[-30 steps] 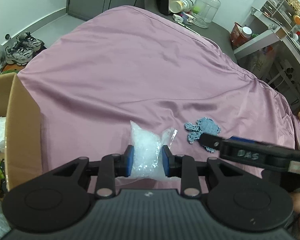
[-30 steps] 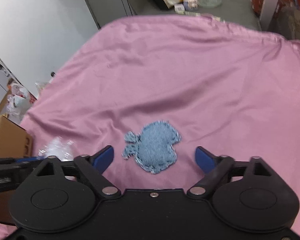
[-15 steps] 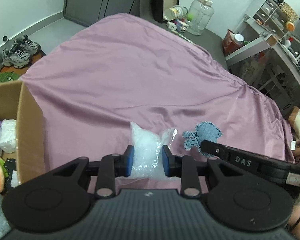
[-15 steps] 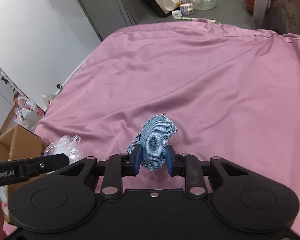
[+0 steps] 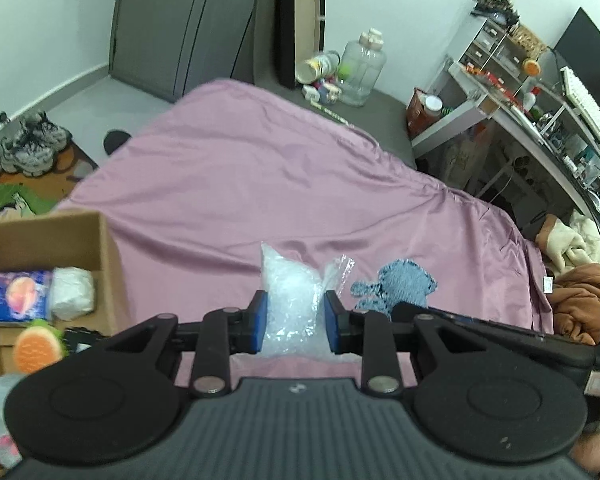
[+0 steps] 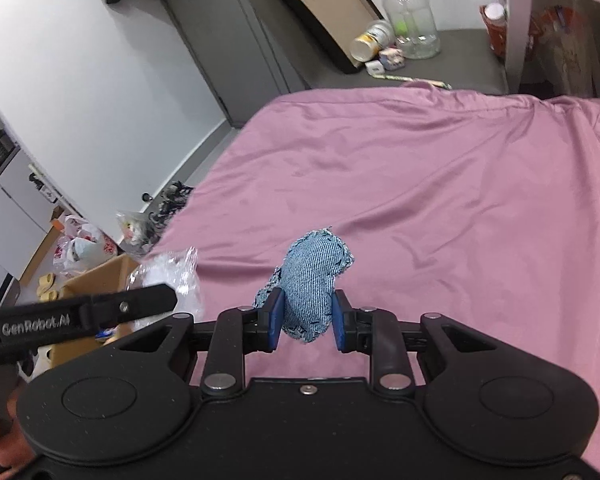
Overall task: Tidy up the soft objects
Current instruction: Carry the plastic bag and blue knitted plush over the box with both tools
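With the left hand-held gripper [image 5: 293, 322] clamped on the clear plastic bag [image 5: 290, 300] and the right hand-held gripper [image 6: 306, 322] clamped on the blue denim pouch [image 6: 312, 284], both above the bed [image 5: 236, 184], keep both grips firm while carrying them to the cardboard box [image 5: 108, 264] left of the left hand-held gripper

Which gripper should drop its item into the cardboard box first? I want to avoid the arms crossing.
Probably the left. The left gripper, shut on the clear plastic bag, has the cardboard box right beside it. The right gripper, holding the blue denim toy, would have to reach across.
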